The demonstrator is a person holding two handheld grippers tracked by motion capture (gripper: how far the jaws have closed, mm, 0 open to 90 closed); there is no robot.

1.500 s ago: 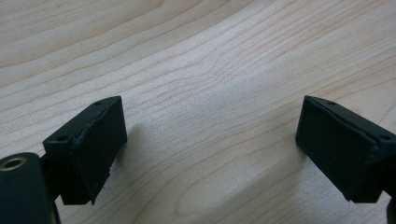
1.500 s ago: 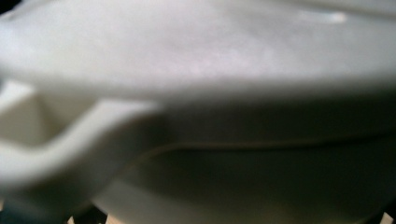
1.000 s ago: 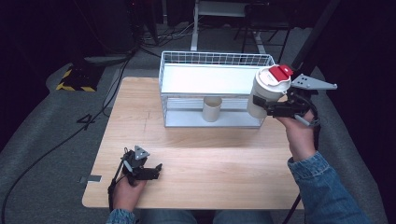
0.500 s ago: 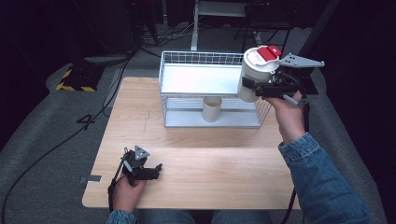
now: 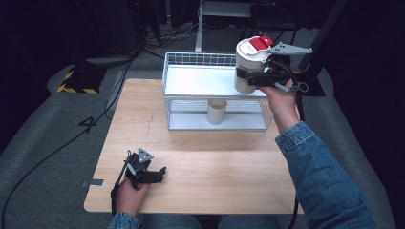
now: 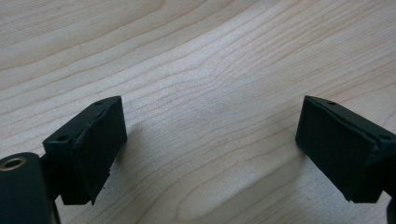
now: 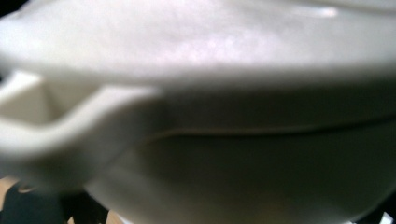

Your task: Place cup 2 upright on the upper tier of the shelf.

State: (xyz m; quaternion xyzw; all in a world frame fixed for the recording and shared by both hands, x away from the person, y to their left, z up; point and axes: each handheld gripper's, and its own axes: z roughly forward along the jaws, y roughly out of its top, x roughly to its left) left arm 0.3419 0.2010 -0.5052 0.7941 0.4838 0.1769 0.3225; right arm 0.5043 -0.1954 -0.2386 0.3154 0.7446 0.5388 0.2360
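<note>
dark surroundings; right gripper jaws, hidden, clamp white jar; left gripper jaws gape empty on table.

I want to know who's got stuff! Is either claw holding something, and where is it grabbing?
The right gripper holds the white cup with the red-tabbed lid by its side. The left gripper holds nothing.

A pale wooden table stands on grey floor under dark, cable-strewn surroundings.
</note>
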